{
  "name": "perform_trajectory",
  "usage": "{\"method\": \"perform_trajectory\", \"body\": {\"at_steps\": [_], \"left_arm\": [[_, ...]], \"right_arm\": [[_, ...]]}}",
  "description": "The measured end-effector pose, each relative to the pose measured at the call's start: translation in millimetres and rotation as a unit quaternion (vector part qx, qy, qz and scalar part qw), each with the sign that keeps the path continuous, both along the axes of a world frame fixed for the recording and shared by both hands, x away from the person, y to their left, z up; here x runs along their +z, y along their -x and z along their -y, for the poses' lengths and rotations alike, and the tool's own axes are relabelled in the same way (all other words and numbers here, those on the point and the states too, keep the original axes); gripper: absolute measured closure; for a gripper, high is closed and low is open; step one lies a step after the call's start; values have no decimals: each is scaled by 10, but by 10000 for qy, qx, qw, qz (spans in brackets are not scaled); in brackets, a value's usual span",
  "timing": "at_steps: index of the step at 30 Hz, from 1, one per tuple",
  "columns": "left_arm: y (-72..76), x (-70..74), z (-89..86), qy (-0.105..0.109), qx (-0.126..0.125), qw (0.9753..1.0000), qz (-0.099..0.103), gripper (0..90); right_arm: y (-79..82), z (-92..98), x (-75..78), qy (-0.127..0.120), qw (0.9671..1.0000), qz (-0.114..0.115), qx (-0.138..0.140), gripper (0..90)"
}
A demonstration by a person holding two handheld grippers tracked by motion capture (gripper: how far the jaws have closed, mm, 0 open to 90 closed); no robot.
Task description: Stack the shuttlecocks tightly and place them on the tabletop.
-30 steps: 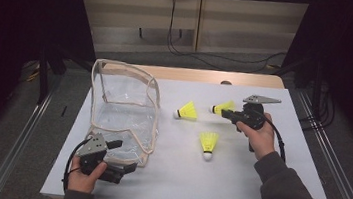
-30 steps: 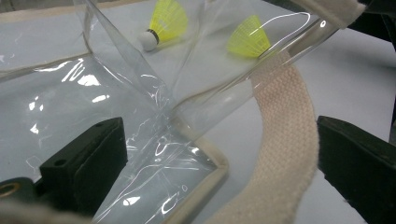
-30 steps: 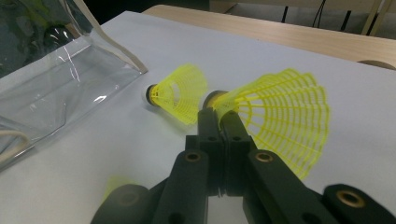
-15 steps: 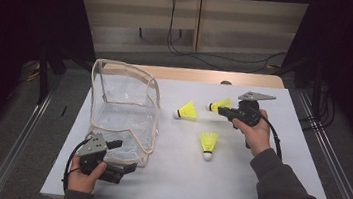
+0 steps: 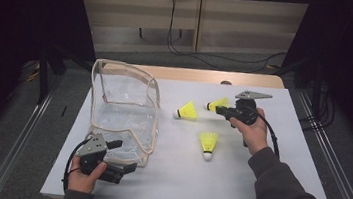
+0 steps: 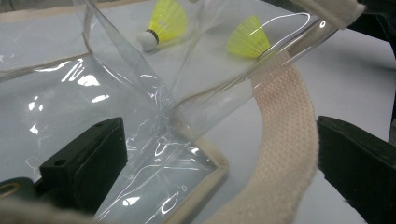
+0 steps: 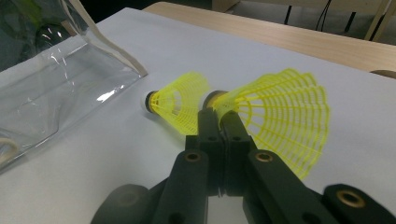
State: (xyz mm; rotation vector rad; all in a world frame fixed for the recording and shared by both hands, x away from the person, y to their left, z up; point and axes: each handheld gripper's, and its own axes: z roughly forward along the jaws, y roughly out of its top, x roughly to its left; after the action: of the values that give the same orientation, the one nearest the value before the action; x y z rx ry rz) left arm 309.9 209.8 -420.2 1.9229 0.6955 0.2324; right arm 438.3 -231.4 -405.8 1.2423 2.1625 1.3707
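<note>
A clear plastic bag [image 5: 123, 103] with beige trim stands open at the left of the white table. My left gripper [image 5: 125, 156] is at its near corner, open, and in the left gripper view [image 6: 219, 158] the bag's corner and a beige strap [image 6: 280, 140] lie between the wide-apart jaws. My right gripper [image 5: 221, 109] is shut on the skirt of a yellow shuttlecock [image 5: 217, 104], held just above the table; up close, the shuttlecock [image 7: 280, 116] fans out to the right of the gripper [image 7: 218, 114]. Two more shuttlecocks, one [image 5: 186, 111] and another [image 5: 208, 143], lie on the table.
The white sheet [image 5: 279, 192] covers a wooden table whose far edge [image 5: 207, 76] shows bare. Metal rails [image 5: 326, 157] run along both sides. A lying shuttlecock [image 7: 180, 105] is just left of my right gripper's tips, with the bag [image 7: 56, 79] farther left.
My right gripper has shifted slightly left with the shuttlecock in it. The left gripper has stayed at the bag's near corner.
</note>
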Motion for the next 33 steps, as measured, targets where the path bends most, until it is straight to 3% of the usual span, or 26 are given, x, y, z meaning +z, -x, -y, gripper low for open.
{"method": "perform_trajectory", "body": {"at_steps": [33], "left_arm": [[-4,-6,-4,15,-6,10000,-9,35]], "right_arm": [[-142,-182,-80,197,9996,-133,177,885]]}}
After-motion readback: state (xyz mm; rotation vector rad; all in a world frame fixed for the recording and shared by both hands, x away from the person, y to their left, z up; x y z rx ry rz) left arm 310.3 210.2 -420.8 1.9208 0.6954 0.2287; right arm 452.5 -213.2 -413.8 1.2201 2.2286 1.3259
